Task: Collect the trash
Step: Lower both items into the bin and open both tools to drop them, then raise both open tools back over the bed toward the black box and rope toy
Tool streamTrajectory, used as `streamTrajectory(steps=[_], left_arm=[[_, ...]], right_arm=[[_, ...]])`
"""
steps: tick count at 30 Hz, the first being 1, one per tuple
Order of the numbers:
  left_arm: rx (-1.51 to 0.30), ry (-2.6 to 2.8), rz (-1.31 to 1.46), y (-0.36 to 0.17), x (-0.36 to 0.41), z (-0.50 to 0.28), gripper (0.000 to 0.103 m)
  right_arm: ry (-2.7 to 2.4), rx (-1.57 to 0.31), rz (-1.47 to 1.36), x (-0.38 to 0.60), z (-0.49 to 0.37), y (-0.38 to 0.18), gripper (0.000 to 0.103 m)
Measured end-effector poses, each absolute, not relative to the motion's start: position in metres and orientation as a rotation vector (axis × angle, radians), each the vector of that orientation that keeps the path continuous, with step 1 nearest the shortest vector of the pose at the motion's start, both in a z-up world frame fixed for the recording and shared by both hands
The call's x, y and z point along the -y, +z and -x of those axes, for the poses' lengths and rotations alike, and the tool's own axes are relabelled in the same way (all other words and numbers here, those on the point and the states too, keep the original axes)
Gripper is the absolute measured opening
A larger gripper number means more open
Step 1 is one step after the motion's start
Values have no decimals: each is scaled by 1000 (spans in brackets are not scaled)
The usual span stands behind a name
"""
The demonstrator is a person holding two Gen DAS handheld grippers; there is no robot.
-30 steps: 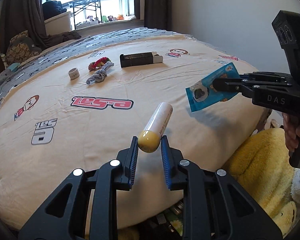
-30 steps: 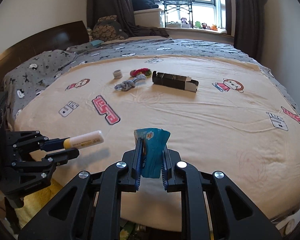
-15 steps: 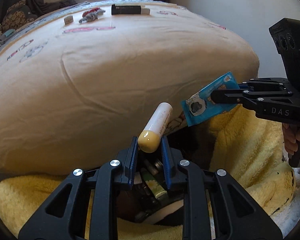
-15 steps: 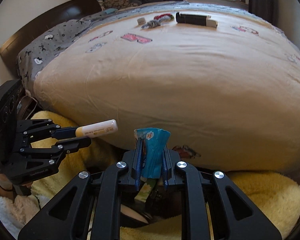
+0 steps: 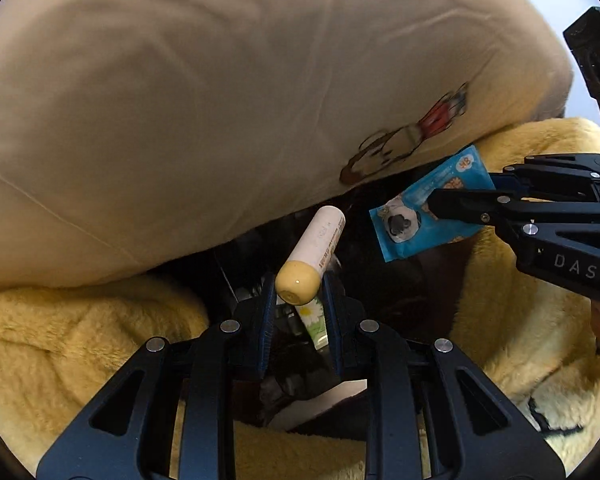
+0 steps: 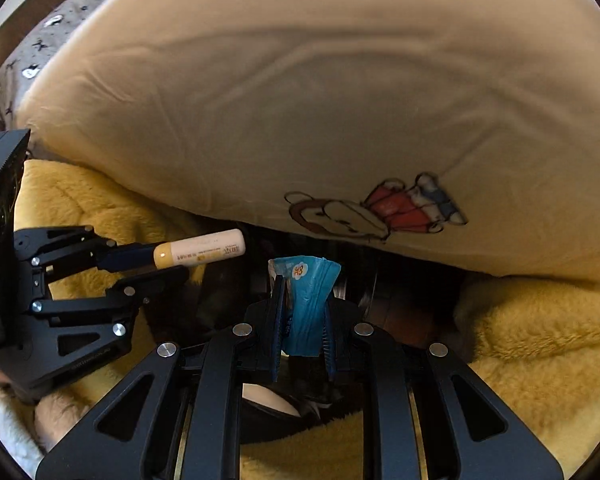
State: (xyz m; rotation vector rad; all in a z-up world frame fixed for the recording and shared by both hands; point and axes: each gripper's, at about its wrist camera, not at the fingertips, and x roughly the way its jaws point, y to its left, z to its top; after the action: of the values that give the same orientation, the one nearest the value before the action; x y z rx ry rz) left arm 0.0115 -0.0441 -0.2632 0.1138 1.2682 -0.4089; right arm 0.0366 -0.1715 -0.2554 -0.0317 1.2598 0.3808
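both grippers point steeply down at the dark bin opening [image 5: 380, 280] between bed edge and yellow blanket, the left gripper [image 5: 296, 300] clamping the yellow-capped tube [image 5: 314, 250], the right gripper [image 6: 302, 320] pinching the blue wrapper [image 6: 306, 300] directly above it.

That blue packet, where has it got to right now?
The blue packet is clamped in the right gripper, held in the air below the edge of the bed, just right of the white tube in the left gripper.
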Motion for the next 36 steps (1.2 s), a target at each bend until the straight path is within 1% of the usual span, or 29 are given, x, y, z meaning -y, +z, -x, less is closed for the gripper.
streamTrajectory(steps=[3, 9, 11, 12, 13, 15, 17, 18, 19, 20, 21, 22, 23, 24, 27, 29, 31, 36], left_arm=[[-1310, -406, -98, -275, 45, -15, 22], [-1349, -415, -79, -286, 42, -23, 22], [-1356, -422, -80, -287, 44, -24, 26], [-1357, -421, -80, -288, 44, -22, 28], [-1354, -416, -81, -287, 43, -22, 30], [-1337, -402, -80, -282, 40, -20, 35], [-1305, -386, -80, -273, 37, -19, 48], [-1286, -377, -83, -268, 34, -17, 51], [-1264, -369, -87, -260, 31, -16, 57], [-1244, -363, -87, -252, 29, -15, 63], [-1227, -360, -86, -244, 28, -16, 66], [-1207, -357, -85, -235, 26, -16, 72], [-1181, -352, -86, -225, 23, -15, 77], [-1152, -344, -89, -214, 21, -16, 79], [-1058, -325, -89, -178, 13, -21, 85], [-997, -314, -81, -154, 11, -26, 89], [-946, -299, -84, -136, 7, -35, 92], [-872, -262, -105, -110, 3, -65, 92]], right_arm=[[361, -1279, 10, 173, -41, -264, 20], [355, -1322, -23, 176, -50, -276, 21], [362, -1323, -28, 176, -51, -276, 34], [362, -1320, -31, 178, -53, -276, 46], [359, -1314, -31, 178, -53, -275, 50], [345, -1300, -33, 184, -56, -274, 50], [334, -1281, -39, 192, -55, -266, 55], [328, -1267, -40, 193, -54, -261, 62], [319, -1244, -40, 197, -54, -253, 70], [313, -1224, -39, 200, -55, -246, 73], [307, -1202, -38, 203, -55, -237, 78], [302, -1175, -36, 207, -54, -227, 84], [298, -1145, -36, 210, -54, -216, 86], [293, -1117, -35, 215, -55, -205, 89], [263, -1015, -27, 225, -60, -170, 94], [256, -949, -24, 228, -66, -147, 95], [244, -898, -15, 229, -73, -130, 96], [213, -825, -1, 233, -102, -101, 97]])
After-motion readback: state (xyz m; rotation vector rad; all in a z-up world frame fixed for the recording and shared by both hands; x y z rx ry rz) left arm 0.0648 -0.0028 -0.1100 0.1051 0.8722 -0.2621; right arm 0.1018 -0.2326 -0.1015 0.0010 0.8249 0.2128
